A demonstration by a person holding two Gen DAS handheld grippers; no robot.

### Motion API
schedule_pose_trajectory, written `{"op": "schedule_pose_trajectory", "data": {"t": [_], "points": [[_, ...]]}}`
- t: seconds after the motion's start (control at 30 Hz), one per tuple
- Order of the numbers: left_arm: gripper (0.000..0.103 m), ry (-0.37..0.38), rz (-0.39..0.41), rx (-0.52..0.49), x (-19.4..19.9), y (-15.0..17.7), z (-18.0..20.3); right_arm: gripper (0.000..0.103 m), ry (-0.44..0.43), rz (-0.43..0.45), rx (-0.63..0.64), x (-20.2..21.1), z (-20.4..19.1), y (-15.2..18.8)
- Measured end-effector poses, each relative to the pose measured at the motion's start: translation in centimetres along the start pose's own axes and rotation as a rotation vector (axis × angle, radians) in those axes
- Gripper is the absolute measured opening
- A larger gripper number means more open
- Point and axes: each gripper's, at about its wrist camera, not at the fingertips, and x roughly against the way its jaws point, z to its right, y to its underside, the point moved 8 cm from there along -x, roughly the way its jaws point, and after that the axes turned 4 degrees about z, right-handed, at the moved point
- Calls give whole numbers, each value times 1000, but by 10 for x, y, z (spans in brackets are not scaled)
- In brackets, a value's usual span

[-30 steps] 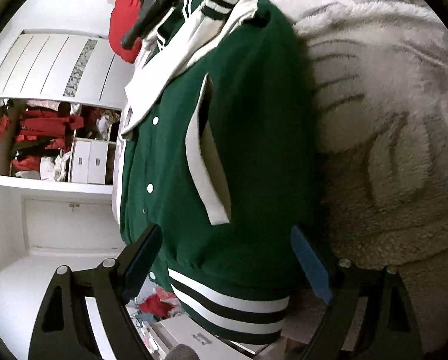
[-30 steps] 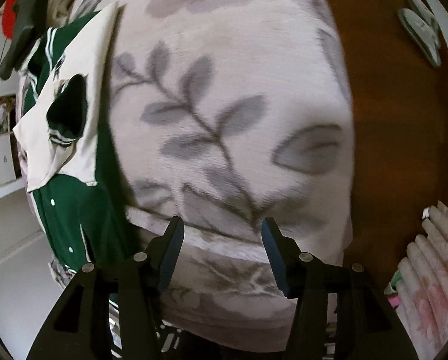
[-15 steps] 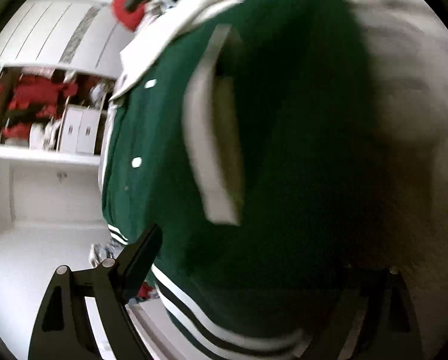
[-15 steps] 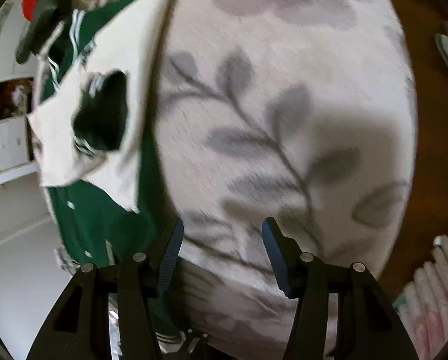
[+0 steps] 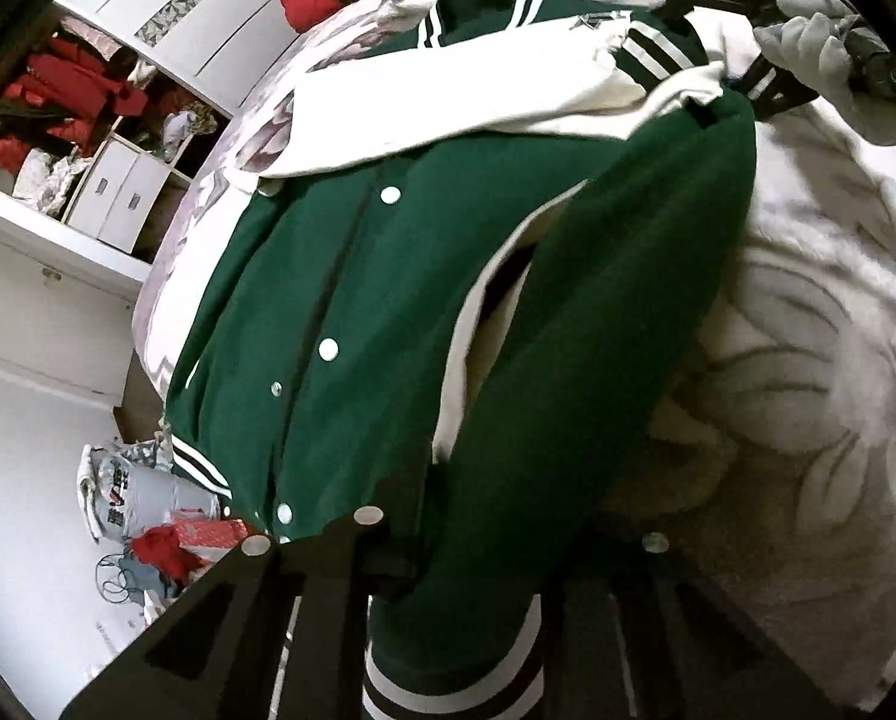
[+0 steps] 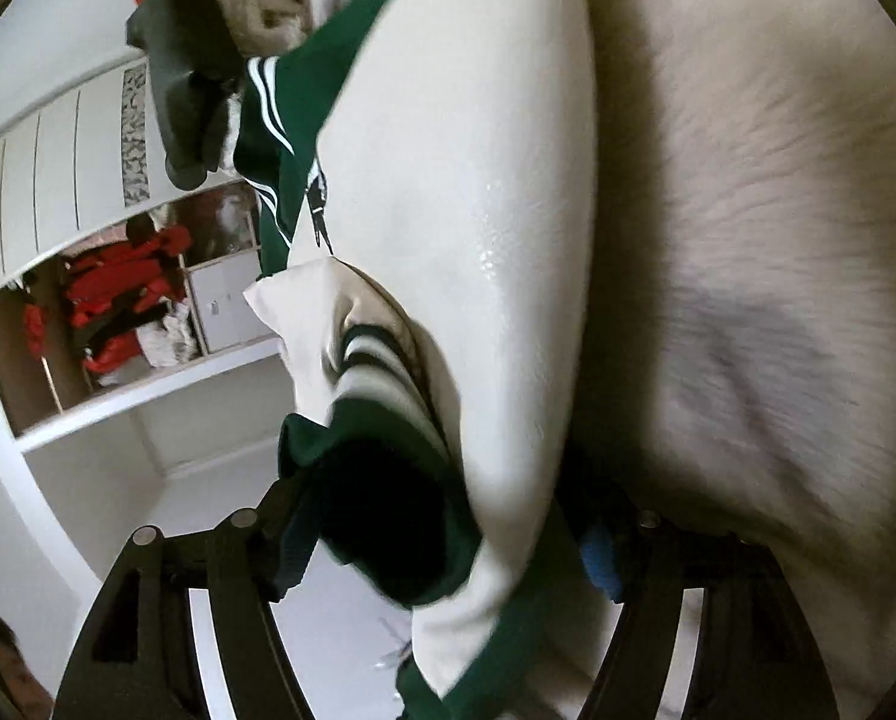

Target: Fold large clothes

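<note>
The green varsity jacket (image 5: 460, 312) with white sleeves lies on a pale fleece blanket (image 5: 820, 372) printed with grey leaves, snaps up, its striped hem bunched at the near edge. The left gripper (image 5: 478, 546) is closing, jaws clenched on that green hem, while the right gripper (image 6: 448, 528) is opening, its 2 jaws standing either side of a white sleeve (image 6: 466, 192) and its dark cuff. Beyond the bed, a white wardrobe (image 5: 105, 192) holds red clothes.

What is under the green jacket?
The green jacket lies on a fluffy blanket with grey leaf patterns. Whatever sits directly beneath the jacket's middle is covered, so it cannot be seen.
</note>
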Motion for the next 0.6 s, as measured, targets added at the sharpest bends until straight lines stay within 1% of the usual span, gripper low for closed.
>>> {"op": "schedule_pose_trajectory", "data": {"t": [0.03,0.07,0.1,0.13,0.2,0.27,0.33,0.37,0.4,0.5,0.57,0.6], "points": [[10,12,5,6,1,-2,-4,60,-5,21,-10,-1,-3,0],[9,22,16,10,2,-5,-10,48,-32,39,-27,-3,-10,1],[9,31,23,17,2,-8,-16,28,-39,62,-39,-3,-17,3],[9,52,28,30,3,-10,-25,20,-31,83,-46,-2,-23,5],[8,83,39,57,5,-15,-44,17,24,129,-49,1,-39,9],[8,128,41,92,6,-18,-69,16,81,159,-35,2,-65,15],[7,181,35,147,4,-23,-102,15,126,187,0,-1,-103,20],[7,203,30,170,2,-25,-117,15,149,200,34,-8,-134,24],[7,236,17,207,-1,-27,-136,15,170,209,57,-12,-153,25],[7,341,-40,338,-22,-28,-201,15,232,224,117,-46,-228,33],[7,397,-73,421,-42,-27,-245,14,309,212,169,-88,-278,38],[7,414,-80,446,-51,-26,-256,14,347,205,194,-104,-295,40]]}}
